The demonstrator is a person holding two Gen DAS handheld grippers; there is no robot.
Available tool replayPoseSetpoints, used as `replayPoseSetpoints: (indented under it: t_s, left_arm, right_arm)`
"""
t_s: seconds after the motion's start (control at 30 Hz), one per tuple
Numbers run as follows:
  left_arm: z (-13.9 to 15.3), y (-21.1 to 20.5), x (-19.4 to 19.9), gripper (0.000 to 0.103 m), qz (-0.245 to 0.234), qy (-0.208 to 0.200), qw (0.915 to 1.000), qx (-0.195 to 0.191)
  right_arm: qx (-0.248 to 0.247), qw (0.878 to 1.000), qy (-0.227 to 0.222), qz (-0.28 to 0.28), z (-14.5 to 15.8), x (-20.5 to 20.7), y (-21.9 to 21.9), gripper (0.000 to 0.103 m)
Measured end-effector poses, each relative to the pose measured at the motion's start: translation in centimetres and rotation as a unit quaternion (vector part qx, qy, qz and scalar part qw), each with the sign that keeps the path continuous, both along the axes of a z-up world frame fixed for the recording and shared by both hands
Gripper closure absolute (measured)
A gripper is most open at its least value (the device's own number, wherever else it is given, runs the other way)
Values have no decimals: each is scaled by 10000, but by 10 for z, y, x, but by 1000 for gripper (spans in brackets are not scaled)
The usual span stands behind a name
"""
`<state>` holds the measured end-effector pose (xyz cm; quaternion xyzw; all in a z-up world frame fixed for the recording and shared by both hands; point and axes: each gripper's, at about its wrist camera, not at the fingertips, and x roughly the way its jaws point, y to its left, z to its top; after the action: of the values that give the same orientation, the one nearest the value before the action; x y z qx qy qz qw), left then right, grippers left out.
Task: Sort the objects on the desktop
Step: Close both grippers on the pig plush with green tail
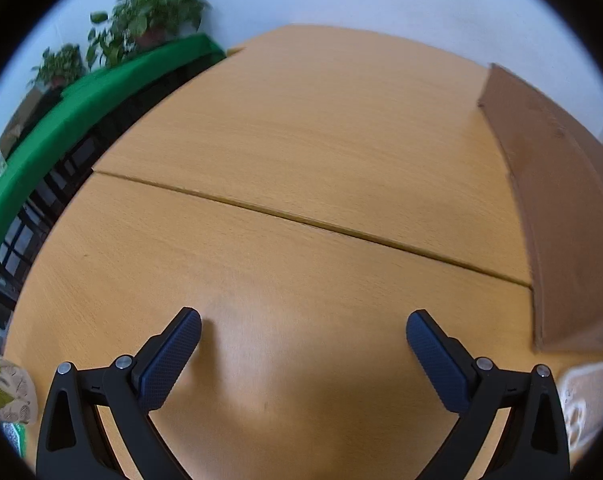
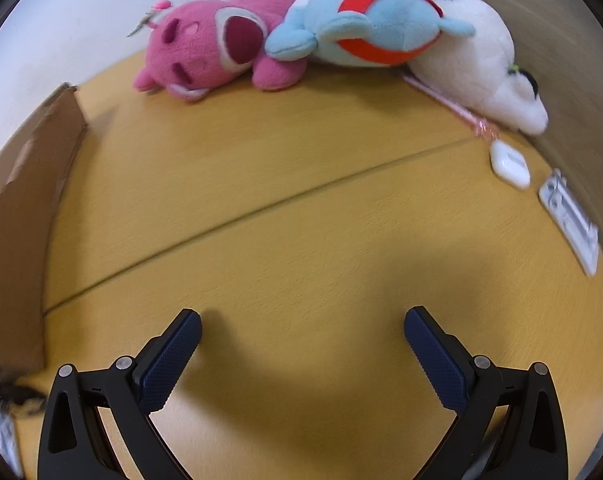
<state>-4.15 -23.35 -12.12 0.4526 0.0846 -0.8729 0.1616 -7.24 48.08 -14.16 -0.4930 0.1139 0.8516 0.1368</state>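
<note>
Both tools hover over the light wooden tabletop (image 2: 301, 184) with jaws spread wide and nothing between them. The right tool (image 2: 302, 330) faces a row of soft toys at the far edge: a pink plush bear (image 2: 209, 50) on the left, a blue plush with red bands (image 2: 365, 24) touching it, and a white plush animal (image 2: 489, 60) to the right. All lie well apart from this tool. A small white earbud case (image 2: 509, 164) sits far right, near a white rectangular plate (image 2: 569, 220). The left tool (image 1: 304, 330) sits above bare wood, a brown cardboard box (image 1: 561, 208) to its right.
</note>
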Motion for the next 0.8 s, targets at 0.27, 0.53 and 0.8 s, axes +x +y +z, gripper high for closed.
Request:
replayPoseSetpoints:
  t_s: [0.27, 0.53, 0.8]
  left_arm:
    - [112, 93, 122, 0, -1202, 1505, 9812, -97]
    - [128, 229, 203, 0, -3157, 1613, 9314, 820]
    - [73, 284, 206, 0, -3684, 571, 8961, 2410]
  right_arm:
    - [569, 9625, 854, 2511, 78, 131, -85, 0]
    - [-776, 8759, 736, 4704, 95, 240, -150, 0]
    - [-1107, 8613, 58, 4958, 36, 247, -190, 0]
